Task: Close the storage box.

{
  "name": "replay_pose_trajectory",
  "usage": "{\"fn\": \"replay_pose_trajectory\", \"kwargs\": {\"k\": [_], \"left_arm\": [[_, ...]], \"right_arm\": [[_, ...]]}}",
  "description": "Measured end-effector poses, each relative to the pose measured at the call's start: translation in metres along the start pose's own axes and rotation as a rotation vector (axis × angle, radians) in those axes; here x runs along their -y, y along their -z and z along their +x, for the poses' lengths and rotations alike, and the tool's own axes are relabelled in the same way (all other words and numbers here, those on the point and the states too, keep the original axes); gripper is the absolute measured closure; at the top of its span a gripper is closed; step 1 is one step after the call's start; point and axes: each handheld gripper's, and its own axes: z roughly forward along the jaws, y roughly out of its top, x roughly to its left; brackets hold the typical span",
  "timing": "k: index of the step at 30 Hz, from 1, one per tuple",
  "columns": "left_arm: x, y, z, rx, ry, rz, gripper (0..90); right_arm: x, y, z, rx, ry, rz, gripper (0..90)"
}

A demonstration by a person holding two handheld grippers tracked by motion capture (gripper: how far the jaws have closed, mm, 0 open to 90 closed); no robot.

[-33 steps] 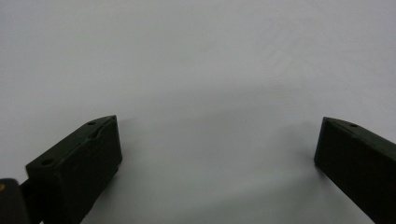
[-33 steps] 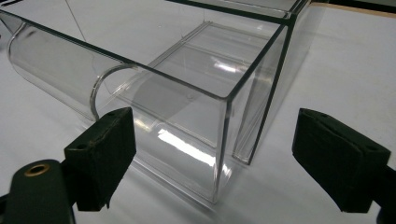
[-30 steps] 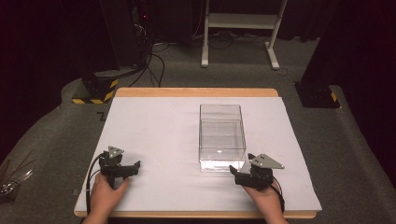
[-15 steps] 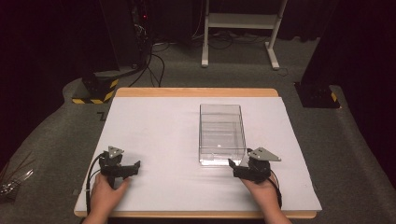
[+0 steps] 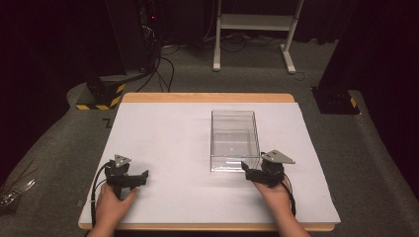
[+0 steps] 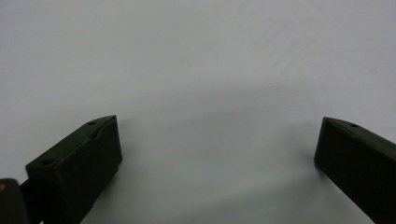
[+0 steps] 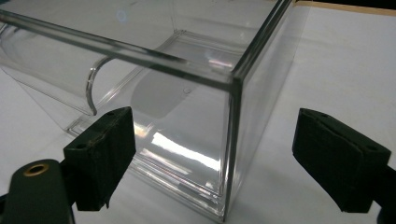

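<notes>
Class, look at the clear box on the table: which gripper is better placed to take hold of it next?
Probably the right gripper: open, its jaws bracket the clear box's near corner. The left gripper is far off.

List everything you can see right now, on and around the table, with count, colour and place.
Clear plastic box: one, transparent, open top, right of centre on the table.
White table cover: one, white, spread over the tabletop.
Wooden table: one, light wood, edge showing past the cover.
Hazard-striped base: one, black and yellow, on the floor beyond the table's left corner.
White frame stand: one, white, on the floor behind the table.
Left gripper: one, black, open over bare cover, near left.
Right gripper: one, black, open at the box's near corner.
</notes>
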Motion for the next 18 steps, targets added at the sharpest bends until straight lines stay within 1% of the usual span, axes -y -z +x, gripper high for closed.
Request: {"fn": "replay_pose_trajectory", "kwargs": {"k": [4,7,9,11,13,16,18], "left_arm": [[0.0,0.0,0.0,0.0,0.0,0.0,0.9],[0.0,0.0,0.0,0.0,0.0,0.0,0.9],[0.0,0.0,0.0,0.0,0.0,0.0,0.9],[0.0,0.0,-0.0001,0.0,0.0,0.0,0.9],[0.0,0.0,0.0,0.0,0.0,0.0,0.9],[0.0,0.0,0.0,0.0,0.0,0.0,0.9],[0.0,0.0,0.0,0.0,0.0,0.0,0.9]], "right_arm": [[-0.0038,-0.0046,-0.0017,0.011,-0.005,0.002,13.7],[-0.0047,-0.0062,-0.003,0.014,0.0,0.002,13.7],[-0.0054,-0.0073,-0.0033,0.017,-0.011,0.004,13.8],[-0.0059,-0.0086,-0.0047,0.021,-0.008,0.003,13.9],[-0.0065,-0.0097,-0.0061,0.014,-0.019,0.007,13.4],[-0.0066,-0.0096,-0.006,0.017,-0.008,0.009,13.9],[-0.0067,-0.0094,-0.0059,0.016,-0.012,0.012,14.2]]}}
